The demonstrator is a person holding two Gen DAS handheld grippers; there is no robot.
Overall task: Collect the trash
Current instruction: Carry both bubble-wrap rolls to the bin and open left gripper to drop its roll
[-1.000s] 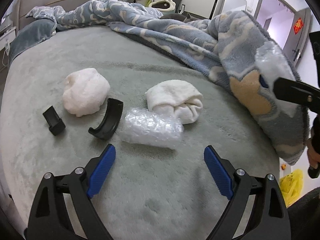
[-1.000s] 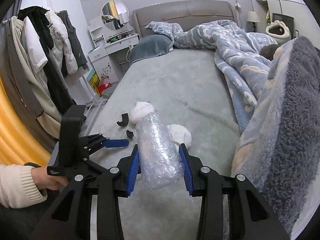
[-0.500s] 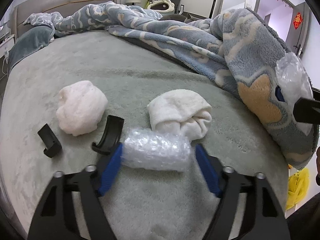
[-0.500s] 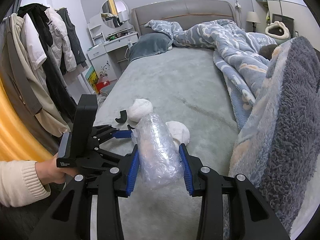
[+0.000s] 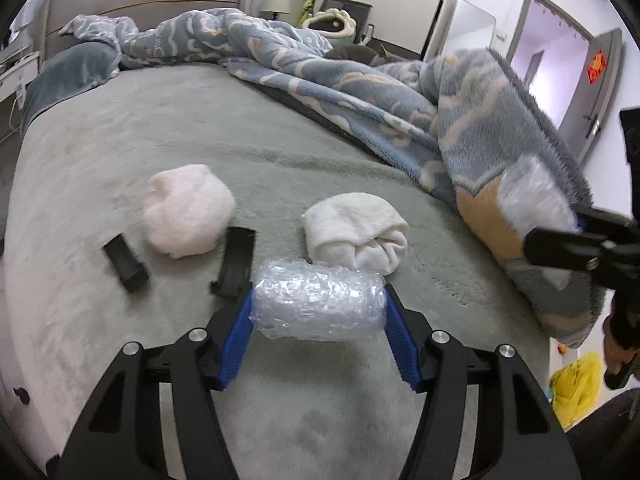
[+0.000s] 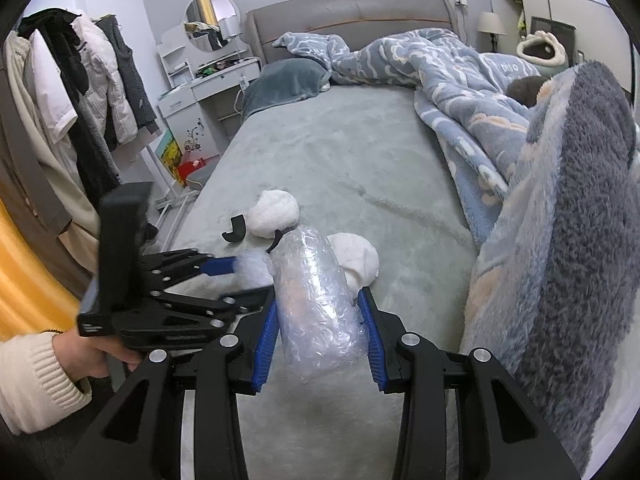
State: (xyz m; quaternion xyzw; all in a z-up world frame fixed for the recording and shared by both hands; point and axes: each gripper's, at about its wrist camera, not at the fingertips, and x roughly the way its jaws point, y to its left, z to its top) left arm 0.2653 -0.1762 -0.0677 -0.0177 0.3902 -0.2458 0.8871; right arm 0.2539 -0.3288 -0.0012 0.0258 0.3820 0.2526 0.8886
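Two rolls of bubble wrap are in our hands now, one per gripper. The left gripper point(image 5: 318, 330) has just been closing, and its blue pads point(image 5: 236, 340) now press on the ends of a bubble wrap roll point(image 5: 320, 304) that lies crosswise between them, low over the grey bedspread point(image 5: 200, 128). The right gripper point(image 6: 320, 342) is clamped on a second bubble wrap roll point(image 6: 314, 300), which stands lengthwise out of the jaws.

We see several ways this could go wrong. Bubble wrap is springy and slick, so we judge the left roll may squirm out as we lift it, since it is gripped only by its soft ends. The right roll sticks far out past the pads and could tilt or slide down if we swing it quickly. The two grippers sit near each other, so a careless turn could knock them together. A curved black piece point(image 5: 236, 264) lies just beside the left pad, and a white towel bundle point(image 5: 356, 232) is just behind the roll; either could be dragged along. A pink-white bundle point(image 5: 186, 210) and a small black clip point(image 5: 124, 264) remain on the bed. A yellow bag point(image 5: 576, 388) shows on the floor at the right edge; we cannot tell whether it is the trash bag.
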